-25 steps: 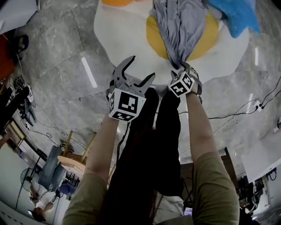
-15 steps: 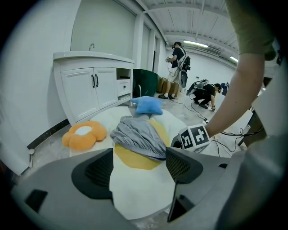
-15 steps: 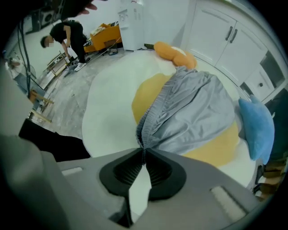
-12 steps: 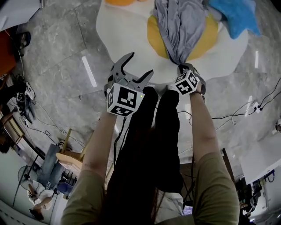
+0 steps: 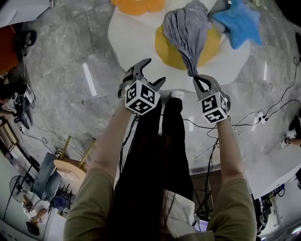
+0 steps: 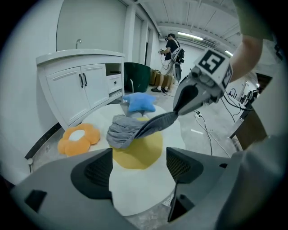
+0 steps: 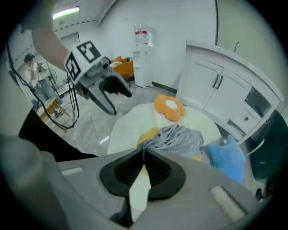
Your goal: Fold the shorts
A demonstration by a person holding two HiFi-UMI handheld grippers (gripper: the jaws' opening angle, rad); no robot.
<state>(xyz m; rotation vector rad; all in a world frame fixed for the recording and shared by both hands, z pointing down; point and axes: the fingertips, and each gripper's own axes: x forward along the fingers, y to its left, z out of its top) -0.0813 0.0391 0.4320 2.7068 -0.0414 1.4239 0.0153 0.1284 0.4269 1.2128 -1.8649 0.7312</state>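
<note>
The grey shorts (image 5: 187, 29) hang stretched from a bunched heap on the yellow centre of the white egg-shaped rug (image 5: 134, 44). My right gripper (image 5: 195, 76) is shut on one corner of the shorts (image 7: 173, 137) and holds it lifted off the rug. In the left gripper view the shorts (image 6: 130, 128) run up as a taut strip to the right gripper (image 6: 176, 112). My left gripper (image 5: 149, 71) hangs open to the left of the shorts, over the rug's edge, with nothing between its jaws.
A blue star cushion (image 5: 237, 26) lies on the rug right of the shorts, an orange flower cushion (image 5: 138, 5) at the far edge. White cabinets (image 6: 83, 87) stand behind the rug. Cables (image 5: 244, 123) trail on the grey floor at right. A person's black-clad legs are below.
The right gripper has risen with the corner of the shorts, pulling the cloth up into a taut cone. The left gripper has barely shifted and stays open.
</note>
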